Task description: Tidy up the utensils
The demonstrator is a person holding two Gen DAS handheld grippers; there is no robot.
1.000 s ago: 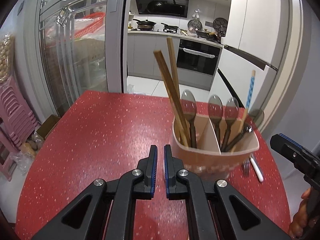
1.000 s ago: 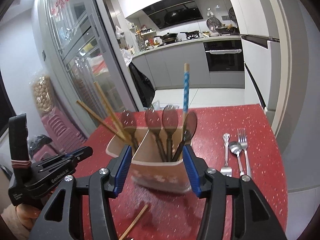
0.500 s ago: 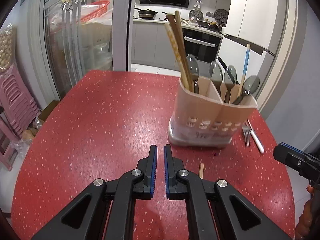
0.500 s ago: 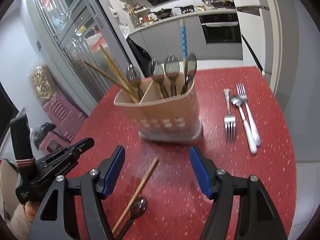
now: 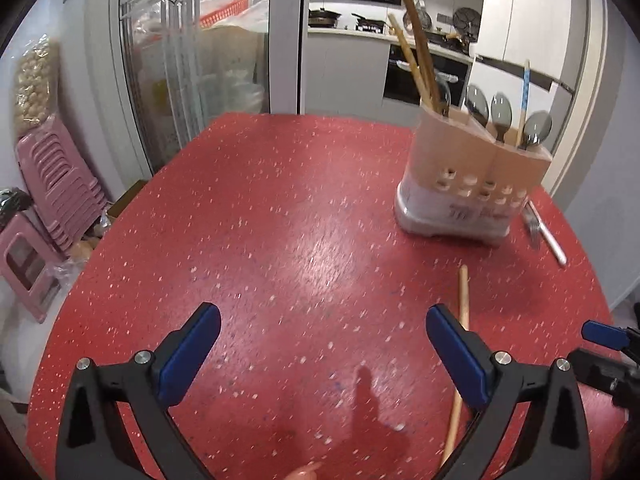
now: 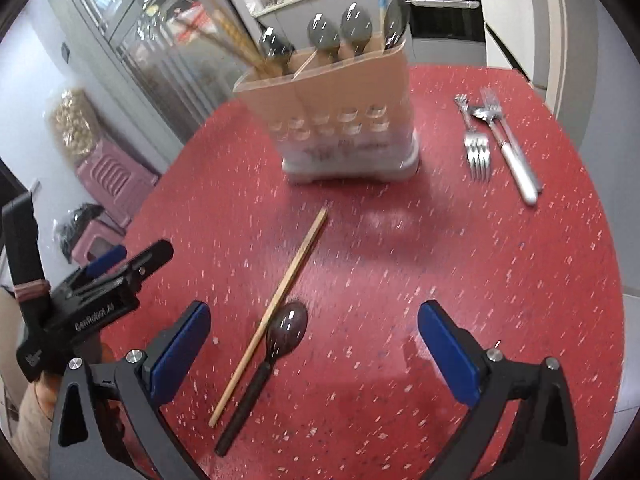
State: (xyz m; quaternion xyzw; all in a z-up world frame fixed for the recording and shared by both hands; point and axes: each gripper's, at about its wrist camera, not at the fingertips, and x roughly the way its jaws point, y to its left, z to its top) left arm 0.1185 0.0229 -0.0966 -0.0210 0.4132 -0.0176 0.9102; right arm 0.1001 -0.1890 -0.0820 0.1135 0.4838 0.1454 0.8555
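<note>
Loose wooden chopstick (image 6: 276, 304) and dark plastic spoon (image 6: 272, 360) lie side by side on the red speckled worktop (image 5: 280, 220), in front of the beige divided utensil holder (image 6: 340, 120).
Both tools have just been opening: the left tool (image 5: 320, 344) and right tool (image 6: 312, 340) stand wide apart over the worktop, nothing gripped. Two metal forks (image 6: 476, 144) and a white-handled utensil (image 6: 516, 164) lie right of the holder.
</note>
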